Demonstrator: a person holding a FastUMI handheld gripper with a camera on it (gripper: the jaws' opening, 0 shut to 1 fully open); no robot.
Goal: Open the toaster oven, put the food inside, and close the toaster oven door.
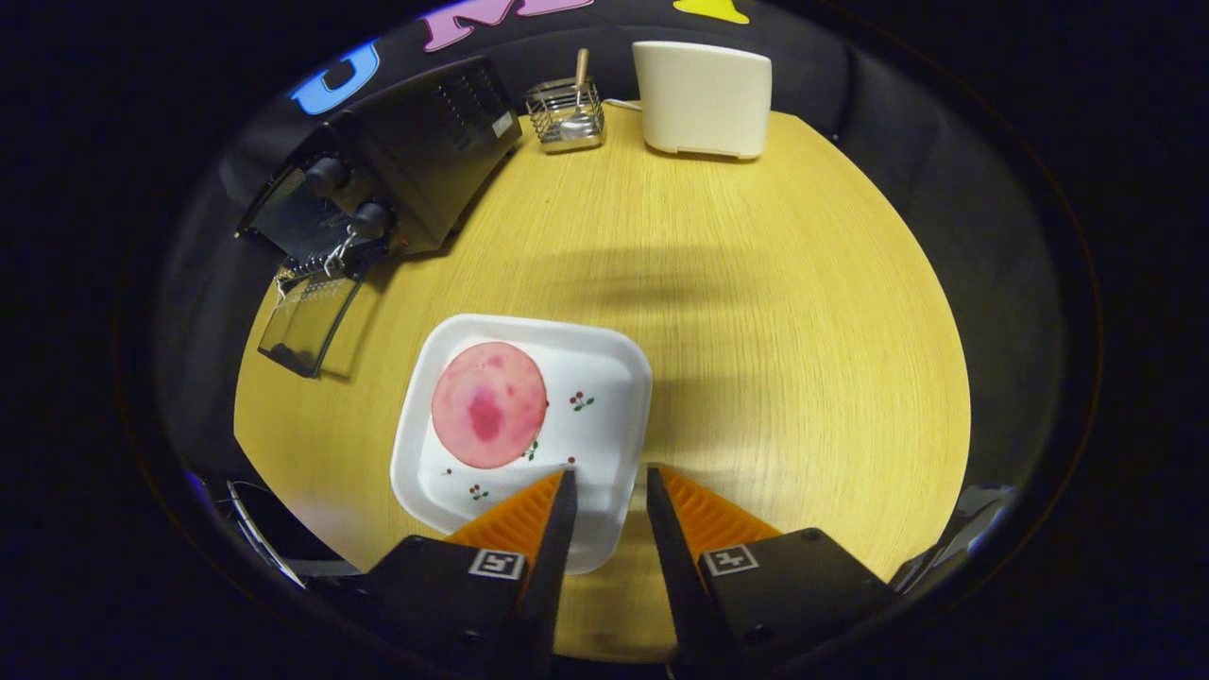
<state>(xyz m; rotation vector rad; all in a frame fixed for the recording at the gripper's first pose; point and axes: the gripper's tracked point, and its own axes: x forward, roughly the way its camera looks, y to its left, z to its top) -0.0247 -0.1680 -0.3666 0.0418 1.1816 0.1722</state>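
Ahead-left of my gripper (609,486), ham slice (488,404) on plate (604,378); fingers narrowly parted, holding nothing. Oven (397,170) farther left, door (307,321) down.

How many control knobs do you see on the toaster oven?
2. Both knobs sit on the toaster oven front, beside its open door: one farther back, one nearer the door. Others may be hidden. The gripper is open.
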